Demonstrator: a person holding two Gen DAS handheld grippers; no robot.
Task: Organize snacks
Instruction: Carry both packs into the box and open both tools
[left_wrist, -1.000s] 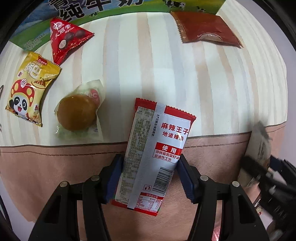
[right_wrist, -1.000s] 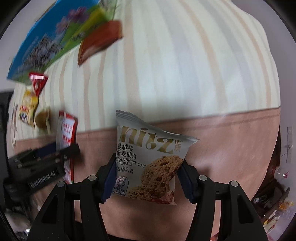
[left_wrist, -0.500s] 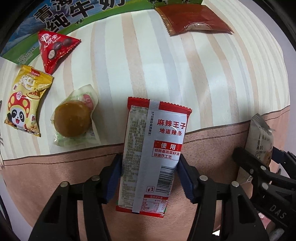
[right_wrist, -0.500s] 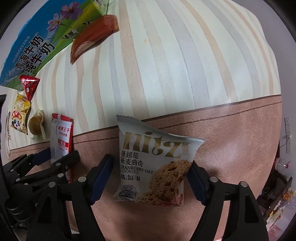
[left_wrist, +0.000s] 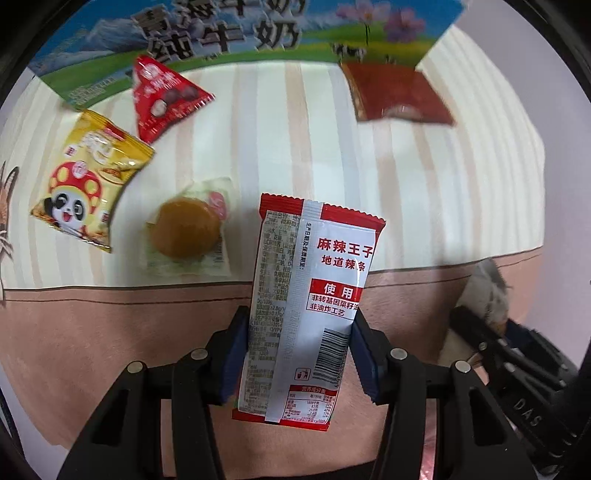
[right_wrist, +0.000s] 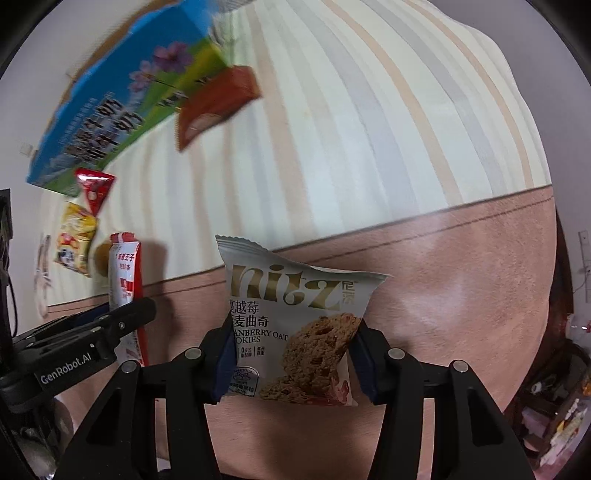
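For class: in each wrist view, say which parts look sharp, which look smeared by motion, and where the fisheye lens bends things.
Left wrist view: the red-and-white spicy strip packet is crisp, while the milk carton and dark red packet behind are smeared. Right wrist view: the cookie packet reads sharply, the carton is streaked, and the tablecloth stripes fan out and curve towards the rim.

Red-white snack packet between closing left gripper fingers (pressed).
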